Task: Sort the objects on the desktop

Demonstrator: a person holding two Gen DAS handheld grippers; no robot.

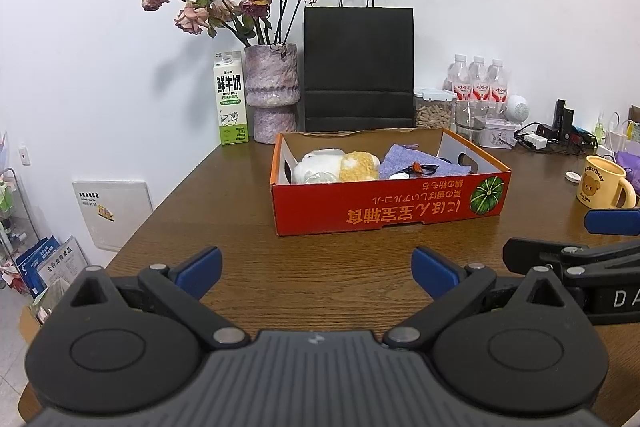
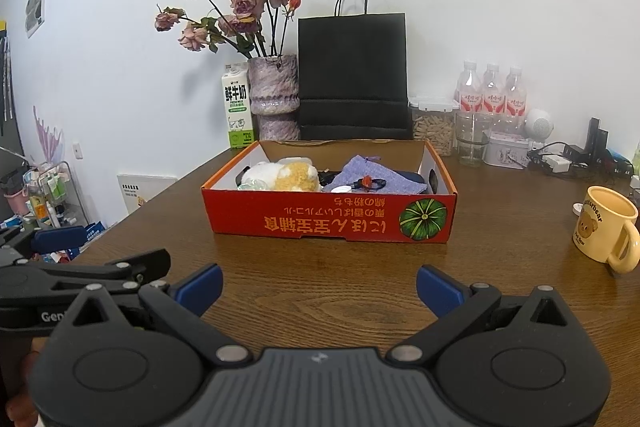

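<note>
Brown table (image 1: 224, 211); red box (image 1: 384, 211) contents partly hidden; tools spread.

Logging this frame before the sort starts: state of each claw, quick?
Left claw: open, holding nothing, above the bare table short of the red box.
Right claw: open, holding nothing, also short of the box.

Three water bottles (image 1: 478, 79), one red box (image 1: 384, 203), one mug (image 1: 604, 183), one milk carton (image 1: 231, 99).
</note>
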